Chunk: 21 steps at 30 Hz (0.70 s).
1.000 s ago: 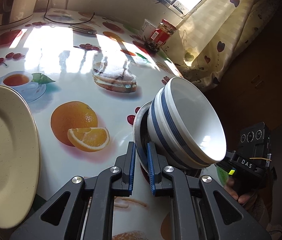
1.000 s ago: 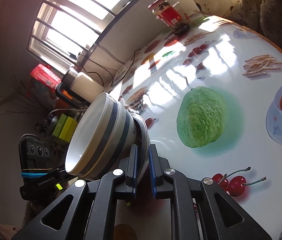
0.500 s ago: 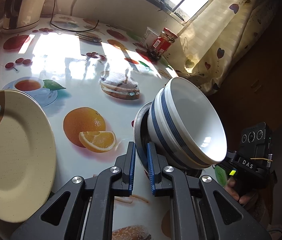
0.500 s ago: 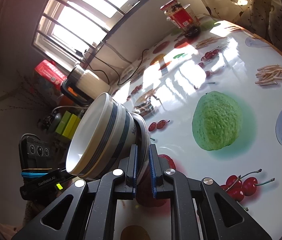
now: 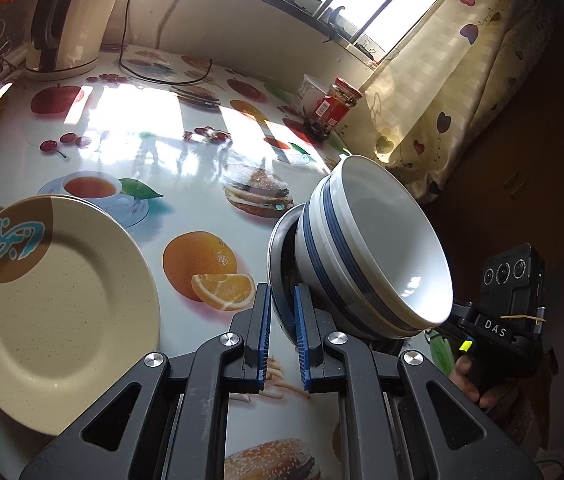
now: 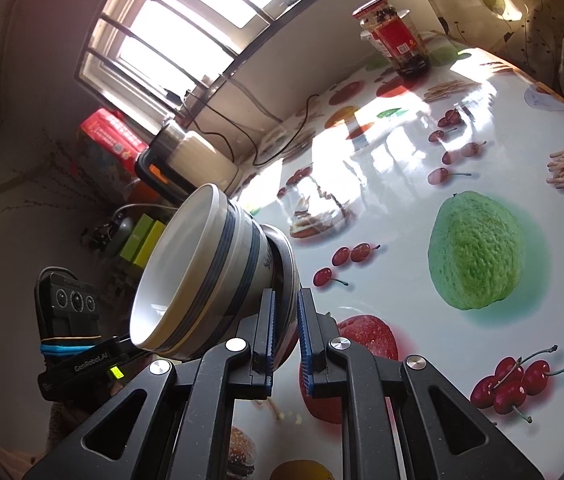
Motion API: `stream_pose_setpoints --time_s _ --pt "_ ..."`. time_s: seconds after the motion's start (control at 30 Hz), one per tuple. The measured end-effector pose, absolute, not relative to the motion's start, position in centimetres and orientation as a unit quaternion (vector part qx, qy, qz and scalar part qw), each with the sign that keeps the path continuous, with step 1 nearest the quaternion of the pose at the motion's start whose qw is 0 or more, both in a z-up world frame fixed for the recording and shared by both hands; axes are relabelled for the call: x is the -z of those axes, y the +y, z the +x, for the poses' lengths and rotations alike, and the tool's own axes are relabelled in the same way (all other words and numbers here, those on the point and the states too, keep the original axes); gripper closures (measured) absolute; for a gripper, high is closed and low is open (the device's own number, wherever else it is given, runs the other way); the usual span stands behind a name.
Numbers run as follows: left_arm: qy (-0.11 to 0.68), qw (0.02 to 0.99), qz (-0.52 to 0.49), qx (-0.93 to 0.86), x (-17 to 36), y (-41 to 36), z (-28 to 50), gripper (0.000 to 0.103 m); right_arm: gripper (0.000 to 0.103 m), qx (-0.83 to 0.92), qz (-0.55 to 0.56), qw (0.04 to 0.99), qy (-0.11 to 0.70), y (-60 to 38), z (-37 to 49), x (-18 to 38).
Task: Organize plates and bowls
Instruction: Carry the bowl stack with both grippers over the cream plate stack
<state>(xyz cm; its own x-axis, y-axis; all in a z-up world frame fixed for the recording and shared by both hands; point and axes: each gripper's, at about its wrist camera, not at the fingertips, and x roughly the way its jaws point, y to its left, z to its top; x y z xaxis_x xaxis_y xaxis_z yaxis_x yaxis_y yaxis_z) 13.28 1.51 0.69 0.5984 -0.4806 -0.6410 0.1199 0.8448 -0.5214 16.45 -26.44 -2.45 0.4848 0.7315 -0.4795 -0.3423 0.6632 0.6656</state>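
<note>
A small plate [image 5: 279, 264] carries stacked white bowls with blue stripes [image 5: 378, 252], all held tilted above the table. My left gripper [image 5: 282, 320] is shut on one side of the small plate's rim. My right gripper [image 6: 285, 324] is shut on the opposite side of the same plate [image 6: 288, 268], with the bowls [image 6: 197, 272] leaning to its left. A large cream plate [image 5: 53, 312] with a brown and blue patch lies on the table to the left in the left wrist view.
The table [image 5: 153, 152] has a glossy cloth printed with fruit and food. An electric kettle [image 5: 69, 20] with its cord stands at the back left. A red-labelled jar [image 5: 336, 106] and a white cup [image 5: 308, 92] stand by the curtain [image 5: 462, 80].
Both grippers have moved together with the plate and bowls; the view has pulled back and the cream plate shows more fully on the left. Both grips are unchanged.
</note>
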Motion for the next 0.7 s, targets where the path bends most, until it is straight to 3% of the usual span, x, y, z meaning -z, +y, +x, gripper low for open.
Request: stream_pose_setpoints --time_s 0.7 --pt "0.393 0.878 -0.244 0.124 -1.3 7.0 10.7 0.092 0.091 -0.365 0.216 0.809 0.407 -20.0 17.0 1.8"
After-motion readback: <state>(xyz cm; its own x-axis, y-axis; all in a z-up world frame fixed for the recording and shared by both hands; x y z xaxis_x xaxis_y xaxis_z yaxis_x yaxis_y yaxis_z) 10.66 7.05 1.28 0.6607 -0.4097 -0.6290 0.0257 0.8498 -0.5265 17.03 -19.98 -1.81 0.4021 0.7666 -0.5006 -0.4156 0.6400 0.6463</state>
